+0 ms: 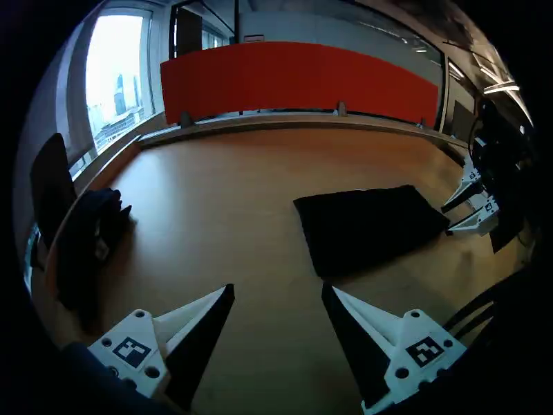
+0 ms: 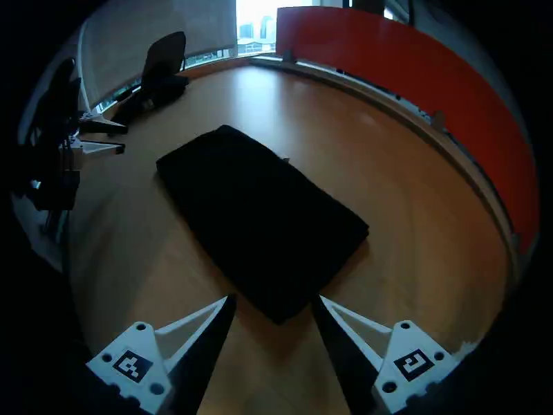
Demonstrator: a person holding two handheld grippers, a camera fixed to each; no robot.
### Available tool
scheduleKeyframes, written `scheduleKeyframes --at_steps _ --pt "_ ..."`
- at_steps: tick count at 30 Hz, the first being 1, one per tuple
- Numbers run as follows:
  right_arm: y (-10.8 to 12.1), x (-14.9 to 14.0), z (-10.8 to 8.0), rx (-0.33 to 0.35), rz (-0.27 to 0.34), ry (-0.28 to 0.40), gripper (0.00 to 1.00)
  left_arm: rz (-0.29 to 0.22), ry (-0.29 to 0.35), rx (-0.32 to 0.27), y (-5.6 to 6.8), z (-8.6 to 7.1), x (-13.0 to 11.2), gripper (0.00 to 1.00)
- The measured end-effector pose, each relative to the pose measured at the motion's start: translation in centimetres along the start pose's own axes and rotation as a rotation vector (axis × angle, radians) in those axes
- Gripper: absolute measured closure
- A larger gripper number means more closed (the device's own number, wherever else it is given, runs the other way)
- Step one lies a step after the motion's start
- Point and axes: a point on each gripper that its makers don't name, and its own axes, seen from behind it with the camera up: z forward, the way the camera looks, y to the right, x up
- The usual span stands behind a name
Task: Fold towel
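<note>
Left gripper [image 1: 276, 287]: fingers spread wide, holding nothing; each finger carries a square black-and-white marker [image 1: 131, 351]. At two o'clock the black towel [image 1: 370, 228] lies flat on the wooden table [image 1: 207, 194], apart from them. Right gripper [image 2: 274, 297]: equally wide, empty. The towel's nearest corner reaches between its fingertips at twelve o'clock.
</note>
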Motion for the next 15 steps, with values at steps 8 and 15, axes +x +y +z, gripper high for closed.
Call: scheduleKeyframes --at_steps 8,15 --pt "-0.2 -0.4 -0.3 0.009 -0.005 -0.021 0.34 -0.008 0.005 0.014 -0.3 -0.7 -0.8 0.06" --pt "0.1 -1.2 -0.5 0.005 -0.009 -0.036 0.43 0.004 0.004 0.014 -0.3 -1.4 -1.3 0.06"
